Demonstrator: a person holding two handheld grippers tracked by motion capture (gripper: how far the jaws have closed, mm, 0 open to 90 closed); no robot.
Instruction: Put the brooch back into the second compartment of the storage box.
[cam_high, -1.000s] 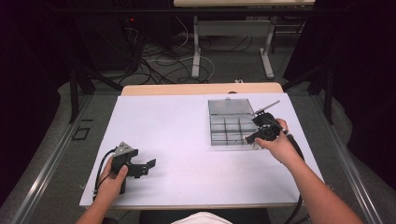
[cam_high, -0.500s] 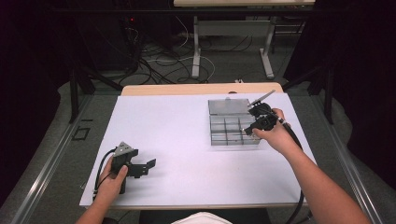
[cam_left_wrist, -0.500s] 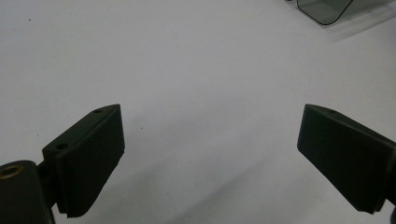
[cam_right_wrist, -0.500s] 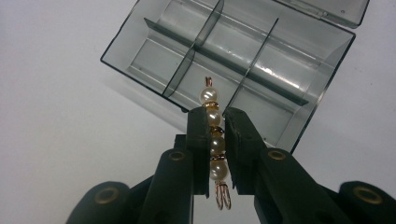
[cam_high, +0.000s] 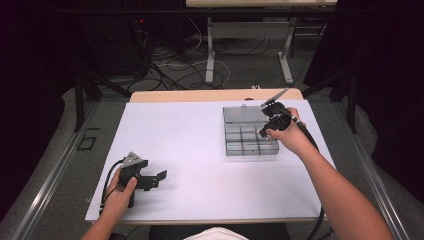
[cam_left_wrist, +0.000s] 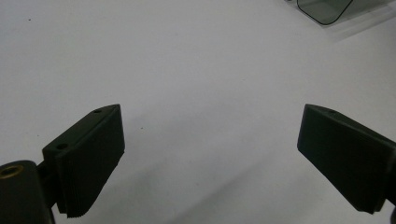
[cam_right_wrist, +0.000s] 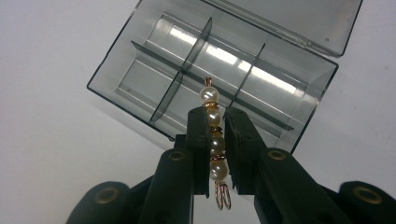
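The right gripper (cam_right_wrist: 216, 154) is clenching a pearl strand (cam_right_wrist: 214, 135) over the divided box (cam_right_wrist: 140, 79); it is best lowering into one compartment before releasing; the left gripper (cam_left_wrist: 210, 163) is resting, fingers spread.

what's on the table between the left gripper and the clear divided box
Nothing: in the high view the white tabletop is bare between the left gripper and the box; the left gripper view shows the same.

Left hand (cam_high: 120, 192) rests low near the body, its left gripper (cam_left_wrist: 210, 158) with jaws spread wide. Right forearm extends forward; right gripper (cam_right_wrist: 216, 140) hangs raised, jaws nearly closed, pointing downward.
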